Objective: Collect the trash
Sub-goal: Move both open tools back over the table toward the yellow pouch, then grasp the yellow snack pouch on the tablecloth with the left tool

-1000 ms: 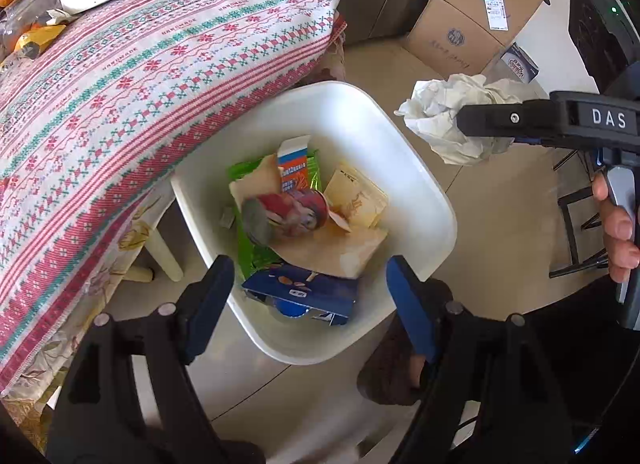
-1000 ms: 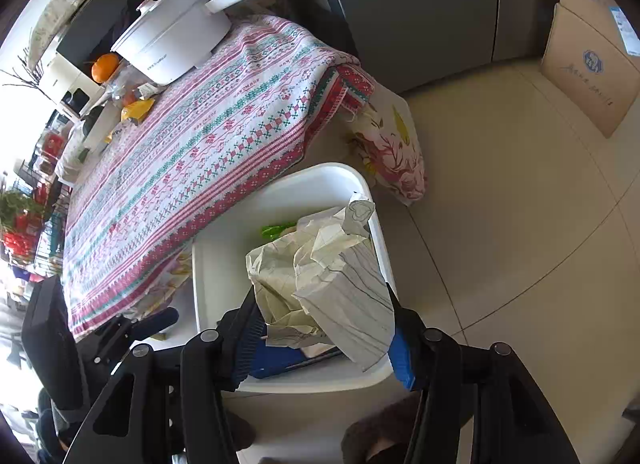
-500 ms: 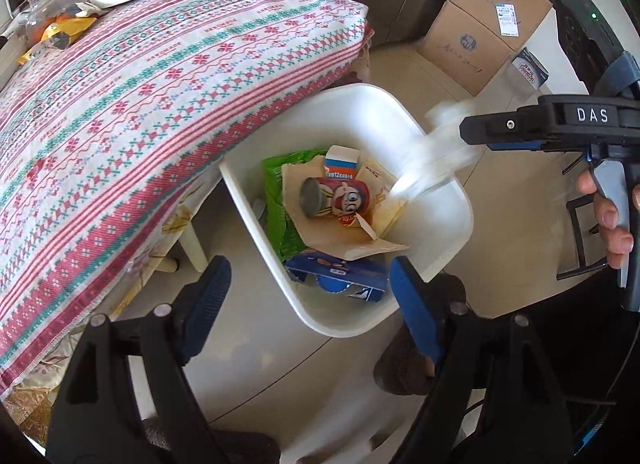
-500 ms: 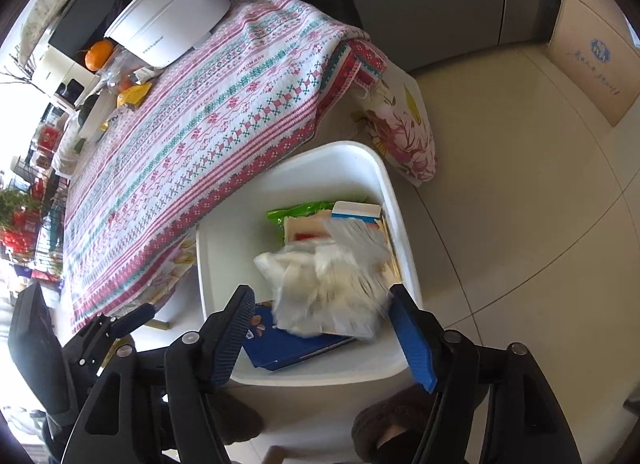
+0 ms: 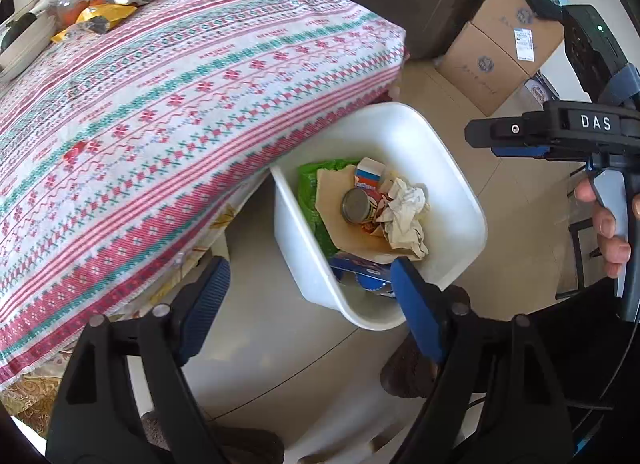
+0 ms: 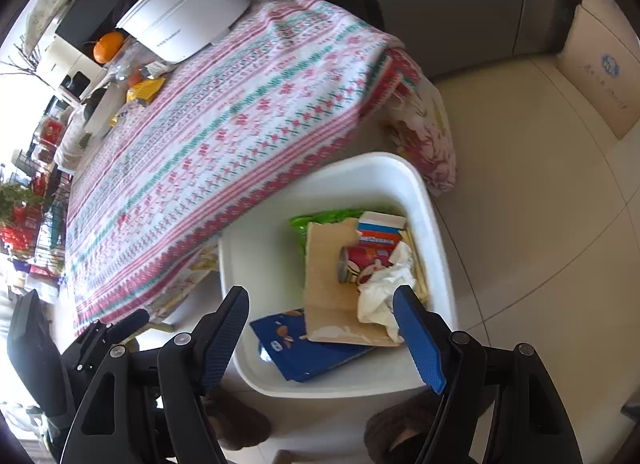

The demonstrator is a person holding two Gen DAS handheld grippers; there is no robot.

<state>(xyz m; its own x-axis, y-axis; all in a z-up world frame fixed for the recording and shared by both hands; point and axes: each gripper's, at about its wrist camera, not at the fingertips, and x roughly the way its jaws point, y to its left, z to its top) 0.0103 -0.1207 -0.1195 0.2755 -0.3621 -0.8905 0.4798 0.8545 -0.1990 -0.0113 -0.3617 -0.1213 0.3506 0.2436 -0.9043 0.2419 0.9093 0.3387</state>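
A white bin [image 5: 460, 200] [image 6: 438, 248] stands on the floor beside the table. In it lie a crumpled white paper wad [image 5: 404, 212] [image 6: 384, 292], a red can [image 5: 358, 206] [image 6: 362, 262], brown cardboard [image 6: 328, 296], a green bag [image 5: 310, 188], a small carton [image 6: 378, 232] and a blue packet [image 6: 308, 348]. My left gripper [image 5: 308, 304] is open and empty, above the bin's near side. My right gripper [image 6: 320, 334] is open and empty above the bin; it also shows from the side in the left wrist view [image 5: 520, 136].
A table with a red, green and white patterned cloth [image 5: 180, 104] [image 6: 224, 136] overhangs the bin's left side. A white pot [image 6: 188, 12], oranges [image 6: 109, 46] and packets sit at its far end. Cardboard boxes [image 5: 500, 48] stand on the floor by a grey cabinet [image 6: 460, 4].
My right gripper opened and let go of the paper wad, which fell into the bin onto the cardboard beside the can. Both grippers rose and drew back a little.
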